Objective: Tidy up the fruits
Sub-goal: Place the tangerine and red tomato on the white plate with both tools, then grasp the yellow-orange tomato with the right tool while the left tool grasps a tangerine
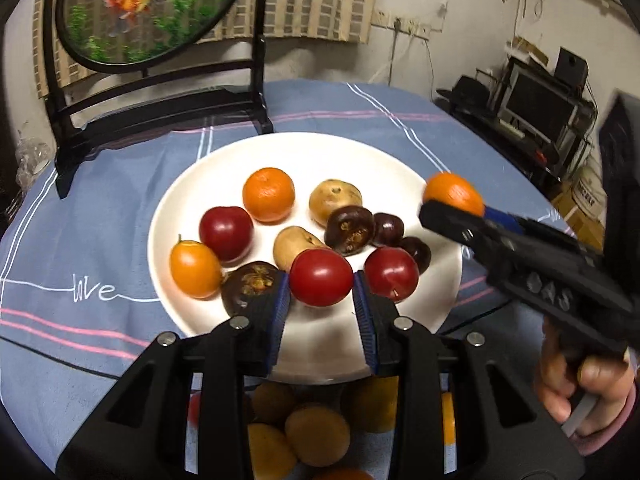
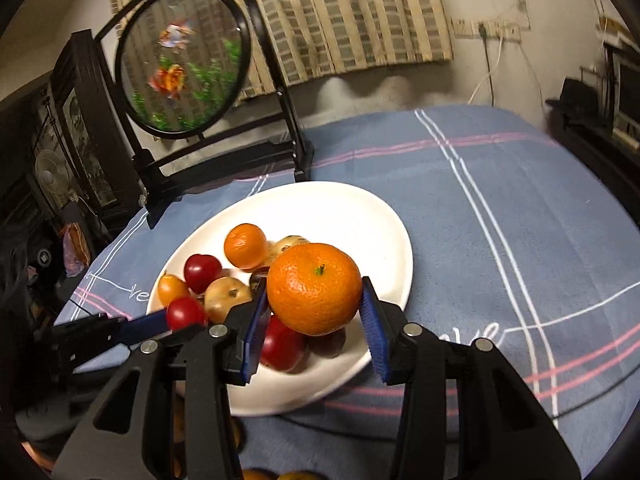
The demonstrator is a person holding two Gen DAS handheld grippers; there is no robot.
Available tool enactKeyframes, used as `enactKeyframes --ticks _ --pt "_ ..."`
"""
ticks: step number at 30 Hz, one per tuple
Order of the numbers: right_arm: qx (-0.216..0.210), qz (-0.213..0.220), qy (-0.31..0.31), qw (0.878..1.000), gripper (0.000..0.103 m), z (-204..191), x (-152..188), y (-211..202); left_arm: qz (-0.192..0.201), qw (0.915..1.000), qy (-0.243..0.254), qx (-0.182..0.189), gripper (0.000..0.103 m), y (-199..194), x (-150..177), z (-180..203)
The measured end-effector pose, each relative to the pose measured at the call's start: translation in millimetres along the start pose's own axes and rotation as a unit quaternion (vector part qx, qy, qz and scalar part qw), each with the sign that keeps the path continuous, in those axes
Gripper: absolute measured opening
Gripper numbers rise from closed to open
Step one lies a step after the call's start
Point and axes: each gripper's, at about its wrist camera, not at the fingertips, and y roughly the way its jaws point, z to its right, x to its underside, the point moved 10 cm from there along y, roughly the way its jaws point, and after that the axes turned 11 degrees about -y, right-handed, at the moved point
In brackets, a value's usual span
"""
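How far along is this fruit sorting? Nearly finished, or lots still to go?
Looks about midway. Done: about ten fruits already lie on the white plate, including a mandarin and a kumquat. In hand: the left gripper holds a red tomato-like fruit, and the right gripper holds another mandarin. Left: more round fruits wait below the plate's near edge.

White plate (image 1: 192, 200) — blue tablecloth (image 1: 120, 220) with pink and white stripes — orange mandarin (image 2: 314, 288).
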Motion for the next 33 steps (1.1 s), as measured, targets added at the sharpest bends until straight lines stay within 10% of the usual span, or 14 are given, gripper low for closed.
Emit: enactKeyframes --ticks 9,14,20,25,33 --pt "-0.013 -0.032 -0.007 0.999 0.051 -2 2 22 -0.044 0.999 0.007 0.002 0.035 18 14 0" --pt "-0.014 -0.015 -0.013 1.0 0.067 -5 -3 8 -0.013 0.9998 -0.012 0.002 0.082 -10 6 -7" --pt "-0.059 -0.008 -0.049 0.997 0.066 -30 5 -32 0.056 0.9969 -0.056 0.0 0.097 -67 -2 -32" --pt "-0.087 -0.03 -0.091 0.992 0.066 -54 38 -55 0.095 0.99 -0.081 -0.065 0.098 -89 8 -71" --pt "-0.056 -0.033 -0.255 0.965 0.066 -98 82 -83 0.1 0.9845 -0.127 -0.068 0.098 -106 23 -91"
